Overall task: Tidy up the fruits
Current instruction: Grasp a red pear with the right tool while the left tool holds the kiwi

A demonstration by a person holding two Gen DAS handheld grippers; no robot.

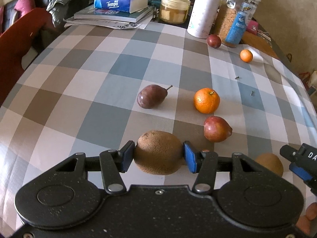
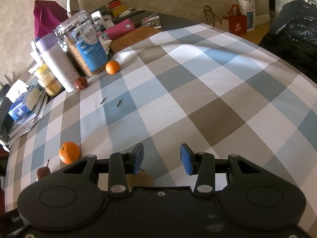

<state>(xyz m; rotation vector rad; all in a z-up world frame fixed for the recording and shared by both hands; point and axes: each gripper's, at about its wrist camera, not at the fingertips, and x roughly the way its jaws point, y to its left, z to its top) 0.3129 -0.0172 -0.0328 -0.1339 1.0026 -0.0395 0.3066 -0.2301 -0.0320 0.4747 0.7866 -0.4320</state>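
A brown kiwi [image 1: 158,158] sits between the blue pads of my left gripper [image 1: 158,145], which is shut on it just over the checked tablecloth [image 1: 99,91]. Beyond it lie a dark purple pear [image 1: 151,96], an orange [image 1: 206,100] and a red pear [image 1: 217,129]. A second kiwi [image 1: 270,163] rests at the right beside my right gripper [image 1: 299,162]. Far back are a plum [image 1: 214,41] and a small orange [image 1: 246,55]. In the right wrist view my right gripper [image 2: 161,158] stands open with nothing between its fingers; a kiwi [image 2: 139,178] shows under its left finger.
At the table's far edge stand a clear jar [image 1: 235,15], a white bottle [image 1: 205,10], a yellow-lidded jar [image 1: 174,6] and a tissue pack [image 1: 120,0] on books. Two small screws [image 1: 236,77] lie on the cloth. A red chair back [image 1: 17,39] is at the left.
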